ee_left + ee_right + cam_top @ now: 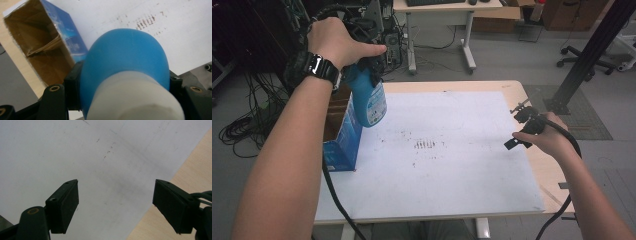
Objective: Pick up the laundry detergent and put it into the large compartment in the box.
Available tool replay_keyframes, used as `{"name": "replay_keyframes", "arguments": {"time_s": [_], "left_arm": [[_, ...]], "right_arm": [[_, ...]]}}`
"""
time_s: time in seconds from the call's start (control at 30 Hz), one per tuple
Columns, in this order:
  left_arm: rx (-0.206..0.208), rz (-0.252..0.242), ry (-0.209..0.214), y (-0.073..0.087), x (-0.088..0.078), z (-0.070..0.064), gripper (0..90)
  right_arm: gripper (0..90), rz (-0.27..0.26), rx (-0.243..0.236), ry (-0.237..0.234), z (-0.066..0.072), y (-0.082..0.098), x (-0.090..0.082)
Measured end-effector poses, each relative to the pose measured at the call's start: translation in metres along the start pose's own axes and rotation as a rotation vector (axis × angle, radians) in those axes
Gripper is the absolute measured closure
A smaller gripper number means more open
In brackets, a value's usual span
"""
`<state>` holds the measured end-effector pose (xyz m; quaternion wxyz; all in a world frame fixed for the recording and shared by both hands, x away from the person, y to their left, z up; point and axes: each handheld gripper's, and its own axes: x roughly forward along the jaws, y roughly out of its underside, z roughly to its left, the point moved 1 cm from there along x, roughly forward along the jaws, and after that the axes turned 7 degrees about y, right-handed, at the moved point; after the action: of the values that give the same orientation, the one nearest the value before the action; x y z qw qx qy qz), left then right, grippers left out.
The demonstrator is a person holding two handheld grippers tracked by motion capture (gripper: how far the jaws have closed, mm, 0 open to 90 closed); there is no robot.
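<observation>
Left tongs (368,67) grip a blue bottle (369,102) just above the open cardboard box (343,135); right tongs (116,205) gape wide, empty, well right of it.

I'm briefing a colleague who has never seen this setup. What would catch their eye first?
First, the blue bottle, clamped in the left hand-held gripper and held in the air above the open cardboard box at the table's left edge. Next, the white sheet covering the table, with dark smudges near its middle. The right hand-held gripper hangs open over the sheet's right edge.
</observation>
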<state>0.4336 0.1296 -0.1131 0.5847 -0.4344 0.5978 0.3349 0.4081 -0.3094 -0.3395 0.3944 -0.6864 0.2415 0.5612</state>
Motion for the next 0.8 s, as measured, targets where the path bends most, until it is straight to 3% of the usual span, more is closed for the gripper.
{"name": "replay_keyframes", "arguments": {"time_s": [0.47, 0.8], "left_arm": [[-0.152, -0.046, -0.029, 0.011, -0.011, 0.032, 37.0], [-0.239, -0.045, -0.042, 0.022, -0.010, 0.056, 37.0]], "right_arm": [[20.8, 0.003, 0.001, -0.001, 0.000, 0.001, 0.002], [20.8, 0.002, 0.003, -0.001, 0.001, 0.002, 0.002]]}}
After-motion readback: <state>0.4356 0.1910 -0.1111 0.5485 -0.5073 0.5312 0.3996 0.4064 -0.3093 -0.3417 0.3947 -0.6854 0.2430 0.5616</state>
